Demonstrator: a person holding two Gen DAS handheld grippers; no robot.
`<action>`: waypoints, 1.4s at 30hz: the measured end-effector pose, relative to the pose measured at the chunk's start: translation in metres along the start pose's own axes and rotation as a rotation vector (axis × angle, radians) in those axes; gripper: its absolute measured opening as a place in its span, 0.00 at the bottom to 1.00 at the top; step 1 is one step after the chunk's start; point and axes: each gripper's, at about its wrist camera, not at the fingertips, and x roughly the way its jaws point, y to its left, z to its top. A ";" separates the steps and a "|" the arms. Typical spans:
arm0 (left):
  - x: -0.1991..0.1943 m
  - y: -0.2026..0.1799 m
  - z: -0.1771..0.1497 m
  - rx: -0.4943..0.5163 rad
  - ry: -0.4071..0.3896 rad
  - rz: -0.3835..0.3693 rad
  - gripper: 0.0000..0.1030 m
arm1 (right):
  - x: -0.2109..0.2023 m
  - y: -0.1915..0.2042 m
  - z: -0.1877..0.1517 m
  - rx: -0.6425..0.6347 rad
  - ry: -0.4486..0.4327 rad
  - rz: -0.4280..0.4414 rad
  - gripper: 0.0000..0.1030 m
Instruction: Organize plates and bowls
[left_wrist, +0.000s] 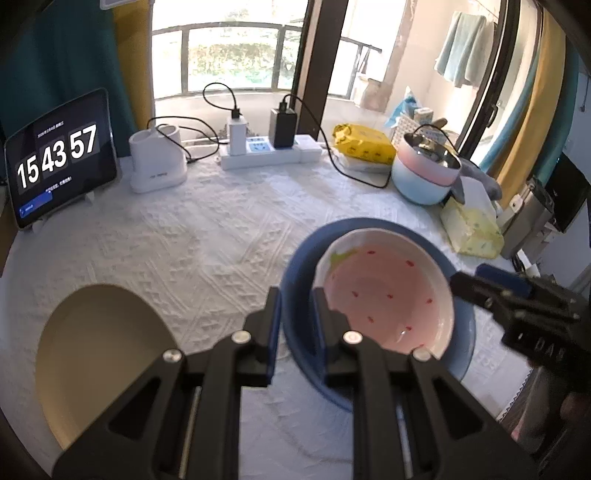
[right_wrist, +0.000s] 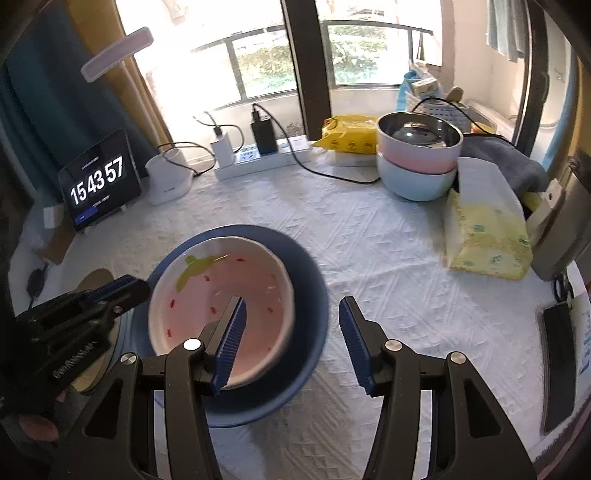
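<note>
Both tongs sit low in their own frames: the left gripper (left_wrist: 297, 314) has its jaws narrowly parted astride the near-left rim of the blue plate (left_wrist: 295, 266), though whether they actually pinch that rim cannot be told, while the right gripper (right_wrist: 291, 325) stands wide apart and holds nothing, its left finger over the pink strawberry bowl (right_wrist: 221, 291) and its right finger over bare white tablecloth (right_wrist: 388, 251). That bowl rests inside the blue plate at centre frame, tilted and blurred, so the step in hand looks like nesting or settling it. Next, the bowl probably needs to sit level before either tong lets go or shifts the pair. A cream plate (left_wrist: 99, 354) lies lower left of the left view, cut off by the gripper body. Upper right, a pink bowl stacked on a light blue bowl (right_wrist: 417, 177) waits; its metal contents are hard to make out.
</note>
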 end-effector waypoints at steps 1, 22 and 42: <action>0.000 0.003 -0.001 0.004 0.003 0.000 0.20 | 0.000 -0.004 0.000 0.006 -0.001 -0.008 0.54; 0.025 0.014 -0.008 0.048 0.071 0.032 0.48 | 0.031 -0.036 -0.011 0.069 0.048 -0.033 0.54; 0.022 0.002 -0.011 0.082 0.018 0.101 0.36 | 0.042 -0.046 -0.016 0.081 0.010 0.056 0.53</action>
